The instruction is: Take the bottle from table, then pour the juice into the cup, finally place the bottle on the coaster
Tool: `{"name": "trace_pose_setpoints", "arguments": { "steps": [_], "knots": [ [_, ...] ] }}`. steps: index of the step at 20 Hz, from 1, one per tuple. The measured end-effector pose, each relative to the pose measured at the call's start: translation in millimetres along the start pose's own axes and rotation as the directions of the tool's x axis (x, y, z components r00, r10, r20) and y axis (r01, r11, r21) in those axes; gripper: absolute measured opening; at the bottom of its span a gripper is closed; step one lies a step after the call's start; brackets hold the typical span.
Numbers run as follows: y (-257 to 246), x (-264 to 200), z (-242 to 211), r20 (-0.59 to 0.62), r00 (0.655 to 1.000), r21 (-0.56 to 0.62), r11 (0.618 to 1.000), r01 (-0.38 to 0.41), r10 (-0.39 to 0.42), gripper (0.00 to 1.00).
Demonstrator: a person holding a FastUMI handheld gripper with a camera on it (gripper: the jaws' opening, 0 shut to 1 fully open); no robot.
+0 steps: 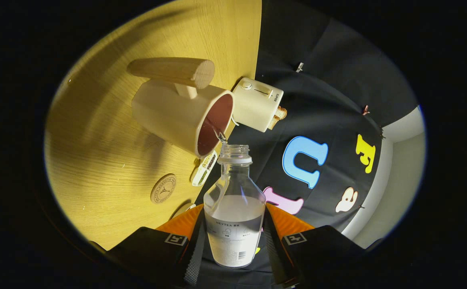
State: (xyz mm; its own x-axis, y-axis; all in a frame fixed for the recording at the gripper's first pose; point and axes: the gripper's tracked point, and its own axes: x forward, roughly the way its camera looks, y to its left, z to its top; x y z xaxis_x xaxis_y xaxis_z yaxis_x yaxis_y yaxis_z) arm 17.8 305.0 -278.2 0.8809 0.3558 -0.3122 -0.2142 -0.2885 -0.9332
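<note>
— Wooden table (pixel 97 132) filled the frame's left; where was the bottle (pixel 234 208)?
— Lower centre, clamped in the claw (pixel 233 241), mouth pouring into the cup (pixel 185 116). Coaster (pixel 163 188) lay lower left.

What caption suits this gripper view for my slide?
Fingers clamp the tilted bottle, a thin stream running from its mouth into the cup.

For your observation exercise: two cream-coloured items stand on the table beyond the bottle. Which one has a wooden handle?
The cup, beside the bottle mouth. The toaster behind it has a dial and slider instead.
</note>
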Motion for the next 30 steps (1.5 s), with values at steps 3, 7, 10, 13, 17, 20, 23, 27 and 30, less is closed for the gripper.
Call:
{"name": "trace_pose_setpoints", "arguments": {
  "steps": [3, 7, 10, 13, 17, 20, 23, 27, 30],
  "knots": [
    [-1, 1, 0, -0.001, 1.000, -0.022, 1.000, 0.004, -0.004, 0.71],
    [-4, 2, -2, 0.002, 1.000, -0.057, 0.998, 0.014, -0.014, 0.72],
    [-7, 3, -4, 0.007, 1.000, -0.083, 0.996, 0.022, -0.021, 0.71],
    [-12, 3, -4, 0.020, 0.999, -0.118, 0.992, 0.038, -0.035, 0.72],
    [-14, 3, -4, 0.033, 0.999, -0.143, 0.989, 0.047, -0.043, 0.71],
    [-20, 5, -1, 0.051, 0.997, -0.163, 0.985, 0.058, -0.050, 0.71],
    [-24, 5, 5, 0.080, 0.995, -0.204, 0.976, 0.075, -0.060, 0.72],
    [-29, 7, 12, 0.123, 0.990, -0.257, 0.961, 0.106, -0.076, 0.71],
    [-33, 7, 14, 0.151, 0.985, -0.296, 0.946, 0.130, -0.089, 0.71]
  ]
}}
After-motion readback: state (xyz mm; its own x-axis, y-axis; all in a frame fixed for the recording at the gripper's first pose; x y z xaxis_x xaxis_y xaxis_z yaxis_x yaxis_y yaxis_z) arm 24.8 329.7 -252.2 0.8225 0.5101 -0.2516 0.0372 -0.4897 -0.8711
